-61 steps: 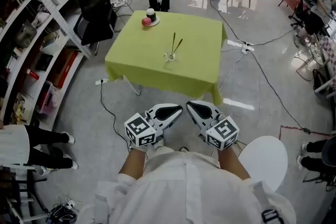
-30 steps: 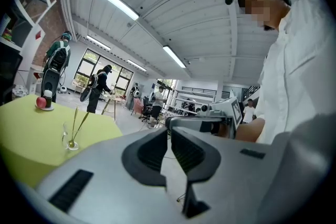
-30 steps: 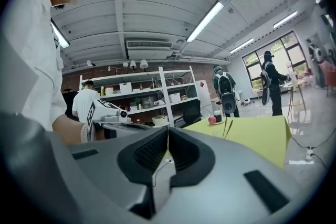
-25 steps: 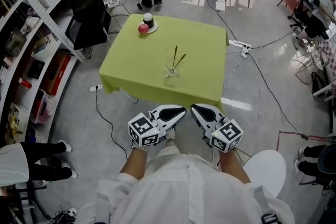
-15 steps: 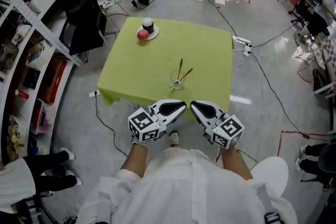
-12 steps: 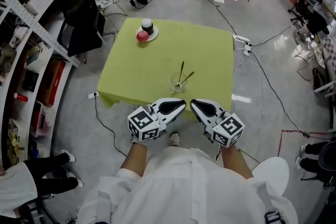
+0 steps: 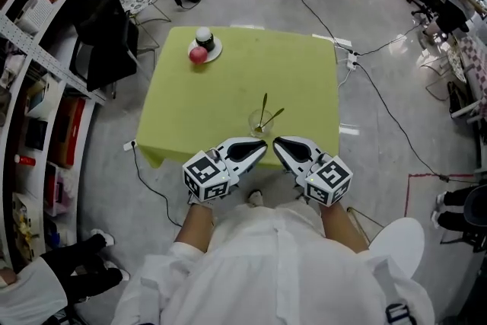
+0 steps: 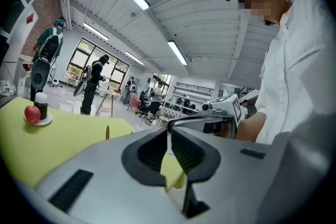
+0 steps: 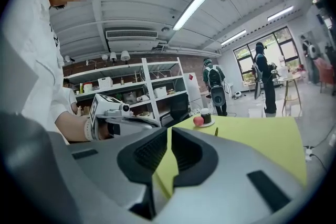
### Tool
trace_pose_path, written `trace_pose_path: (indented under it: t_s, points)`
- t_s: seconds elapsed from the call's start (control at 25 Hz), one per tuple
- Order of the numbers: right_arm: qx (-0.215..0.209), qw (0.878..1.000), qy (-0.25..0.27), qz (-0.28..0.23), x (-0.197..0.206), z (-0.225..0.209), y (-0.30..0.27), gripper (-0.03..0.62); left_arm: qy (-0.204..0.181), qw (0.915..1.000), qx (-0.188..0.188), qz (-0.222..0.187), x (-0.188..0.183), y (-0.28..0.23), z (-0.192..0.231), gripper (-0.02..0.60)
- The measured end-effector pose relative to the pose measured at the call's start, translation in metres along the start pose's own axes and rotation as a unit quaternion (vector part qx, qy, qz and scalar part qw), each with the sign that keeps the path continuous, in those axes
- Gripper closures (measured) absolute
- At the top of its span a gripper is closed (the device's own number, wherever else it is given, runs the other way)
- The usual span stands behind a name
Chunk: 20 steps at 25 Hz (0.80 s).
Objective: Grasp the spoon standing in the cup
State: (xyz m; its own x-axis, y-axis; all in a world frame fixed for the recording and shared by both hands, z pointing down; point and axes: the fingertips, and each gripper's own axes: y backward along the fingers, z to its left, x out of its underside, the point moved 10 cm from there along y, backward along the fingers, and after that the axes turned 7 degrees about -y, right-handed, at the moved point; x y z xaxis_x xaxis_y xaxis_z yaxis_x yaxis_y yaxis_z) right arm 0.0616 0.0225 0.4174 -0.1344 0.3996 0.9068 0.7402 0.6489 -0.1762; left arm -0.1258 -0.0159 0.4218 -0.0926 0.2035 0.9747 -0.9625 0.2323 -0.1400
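Observation:
A clear glass cup (image 7: 259,123) stands near the front edge of the table with a yellow-green cloth (image 7: 190,110). Two thin utensils stand in the cup: a spoon (image 7: 263,107) upright and a second one (image 7: 274,116) leaning right. Only a handle tip (image 8: 107,132) shows in the left gripper view, and a tip (image 9: 216,131) in the right gripper view. My left gripper (image 7: 263,144) and right gripper (image 7: 277,142) hang side by side just short of the cup, at the table's near edge. Both are shut and hold nothing.
At the table's far left a plate (image 7: 214,52) carries a red apple (image 7: 198,55) and a dark lidded cup (image 7: 203,36). Shelves (image 7: 38,87) and a black chair (image 7: 103,34) stand on the left. Cables (image 7: 380,103) cross the floor; a white stool (image 7: 396,243) is at lower right.
The person has stepped up to the table, so the cup and table now lie much closer under the grippers. Both grippers stay shut and level.

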Motion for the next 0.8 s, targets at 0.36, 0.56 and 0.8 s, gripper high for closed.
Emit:
trace_pose_path:
  t_s: [0.36, 0.56, 0.8]
  points:
    - [0.007, 1.0, -0.007, 0.018, 0.002, -0.016, 0.001, 0.583, 0.01, 0.9999, 0.002, 0.012, 0.006, -0.012, 0.007, 0.557]
    - [-0.005, 1.0, -0.007, 0.028, 0.006, -0.031, -0.003, 0.583, 0.016, 0.9997, -0.013, 0.014, 0.013, -0.021, 0.009, 0.557]
    - [-0.01, 0.999, -0.01, 0.038, 0.004, -0.046, -0.008, 0.551, 0.026, 0.9992, -0.024, 0.018, 0.018, -0.028, 0.014, 0.557]
